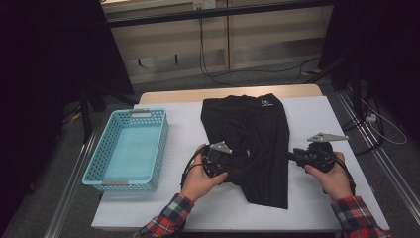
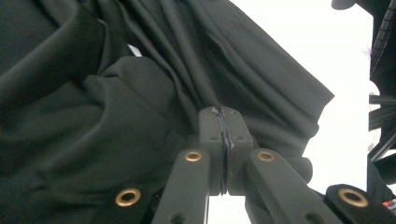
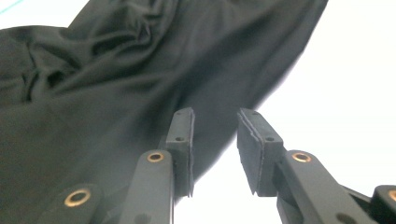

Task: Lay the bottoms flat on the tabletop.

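Fingers (image 2: 210, 128) pinch black shorts (image 1: 257, 134); white logo (image 1: 267, 103) unreadable.

**A dim room around a lit worktop**

The white-covered worktop (image 1: 341, 129) with a wooden far edge stands on grey carpet (image 1: 267, 79). Behind it runs a pale wooden cabinet wall (image 1: 267, 34), with black cables (image 1: 208, 64) trailing down onto the floor. Dark drapes (image 1: 44, 74) hang on the left; a black stand (image 1: 357, 99) stands on the right.
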`<state>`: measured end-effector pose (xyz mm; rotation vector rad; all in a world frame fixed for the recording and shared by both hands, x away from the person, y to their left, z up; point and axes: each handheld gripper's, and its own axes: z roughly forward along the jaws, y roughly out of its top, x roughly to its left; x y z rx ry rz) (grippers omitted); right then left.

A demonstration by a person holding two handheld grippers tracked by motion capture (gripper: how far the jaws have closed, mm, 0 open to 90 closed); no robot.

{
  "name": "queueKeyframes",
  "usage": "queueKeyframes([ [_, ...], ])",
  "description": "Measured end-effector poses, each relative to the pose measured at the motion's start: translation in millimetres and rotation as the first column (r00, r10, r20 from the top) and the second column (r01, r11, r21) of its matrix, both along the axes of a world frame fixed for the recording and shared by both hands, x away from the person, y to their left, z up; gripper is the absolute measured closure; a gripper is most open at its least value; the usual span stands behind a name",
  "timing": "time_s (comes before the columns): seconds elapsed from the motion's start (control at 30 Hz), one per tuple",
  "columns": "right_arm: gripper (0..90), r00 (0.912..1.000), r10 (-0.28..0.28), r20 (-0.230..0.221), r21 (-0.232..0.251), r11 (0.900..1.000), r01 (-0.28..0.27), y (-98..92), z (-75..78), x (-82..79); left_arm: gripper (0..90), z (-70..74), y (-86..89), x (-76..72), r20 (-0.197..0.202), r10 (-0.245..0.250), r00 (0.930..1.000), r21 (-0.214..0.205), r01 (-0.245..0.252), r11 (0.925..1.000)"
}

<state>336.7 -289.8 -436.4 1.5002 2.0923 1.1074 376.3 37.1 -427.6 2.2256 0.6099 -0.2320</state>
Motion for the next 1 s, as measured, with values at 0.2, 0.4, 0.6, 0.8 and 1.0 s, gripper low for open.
queueKeyframes([
  [0.2,66.3,0.9967,0.03,-0.075,-0.04,0.9986,-0.033,10.2,-11.0,-0.3,88.6,-1.1,-5.5,-2.7,0.006,-0.017,0.9998,0.014,0.017,0.9998],
  [0.4,72.6,0.9944,0.059,-0.088,-0.07,0.9954,-0.065,17.5,-14.9,-2.9,88.6,-0.7,-5.9,-2.4,0.002,-0.021,0.9998,0.011,0.021,0.9997],
  [0.6,89.6,0.9929,0.072,-0.095,-0.049,0.9958,-0.077,18.3,-15.7,-5.1,88.6,0.4,-8.1,-4.4,0.006,-0.032,0.9995,0.011,0.032,0.9994],
  [0.8,90.0,0.9901,0.091,-0.108,-0.059,0.9935,-0.098,14.1,-13.0,-5.0,88.6,3.8,-10.5,-7.1,0.011,-0.049,0.9987,-0.003,0.049,0.9988],
  [1.0,90.0,0.9945,0.057,-0.088,-0.067,0.9958,-0.063,-4.2,-4.3,-9.6,88.6,3.3,-16.3,-11.9,0.001,-0.059,0.9982,-0.029,0.059,0.9978],
])
